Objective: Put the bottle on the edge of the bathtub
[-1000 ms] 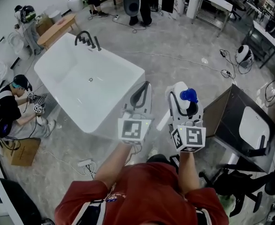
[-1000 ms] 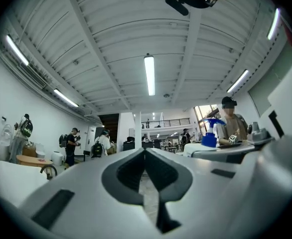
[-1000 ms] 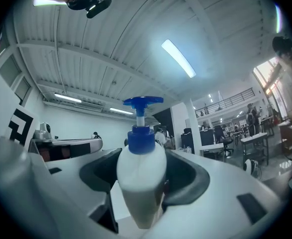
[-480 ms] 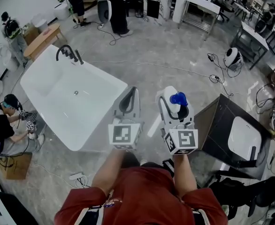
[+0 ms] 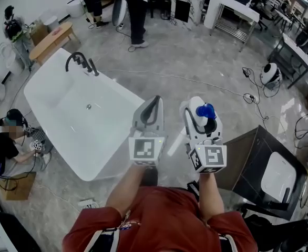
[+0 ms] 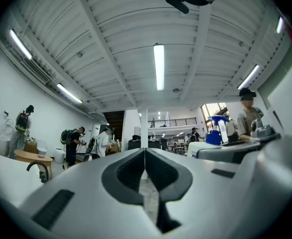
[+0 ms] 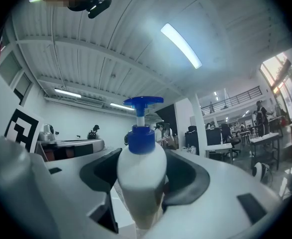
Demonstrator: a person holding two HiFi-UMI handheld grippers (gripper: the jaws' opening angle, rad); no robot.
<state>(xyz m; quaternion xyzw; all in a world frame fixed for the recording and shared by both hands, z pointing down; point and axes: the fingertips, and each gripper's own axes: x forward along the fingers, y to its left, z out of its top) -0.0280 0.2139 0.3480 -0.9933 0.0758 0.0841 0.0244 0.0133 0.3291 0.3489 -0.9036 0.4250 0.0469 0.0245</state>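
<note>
Bottle in transit. Not yet on the tub.

- Right gripper [image 5: 198,112]: jaws fairly wide apart but pressed on the white body of the bottle [image 5: 204,115]. The right gripper view shows the bottle [image 7: 141,173] seated upright between the two dark pads, blue pump head [image 7: 142,103] on top. The grip sits on the body below the collar – probably so the base is free to land flat and the pump is not pushed.
- Left gripper [image 5: 153,101]: jaws shut together, nothing between them; in the left gripper view [image 6: 145,158] the tips meet in a thin line. It is held level beside the right one and carries nothing – it looks like a spare hand for this step.
- Where the bottle is: in the air in front of the person, over the grey floor [image 5: 196,62], to the right of the white bathtub [image 5: 112,85] and apart from its rim. Nothing of it touches the tub.
- Bathtub: its near right corner lies just left of the left gripper in the head view. The faucet [image 5: 80,62] takes up the far end of the rim, so the bare long side or the near end seems the sensible landing spot.
- A person [image 5: 7,140] sits on the floor beside the tub's left side; the right-hand rim is therefore the easier approach.

Judgement: carry phase, placing left to do. The rim looks narrow, so the base needs to go down square and centred before the jaws let go.
</note>
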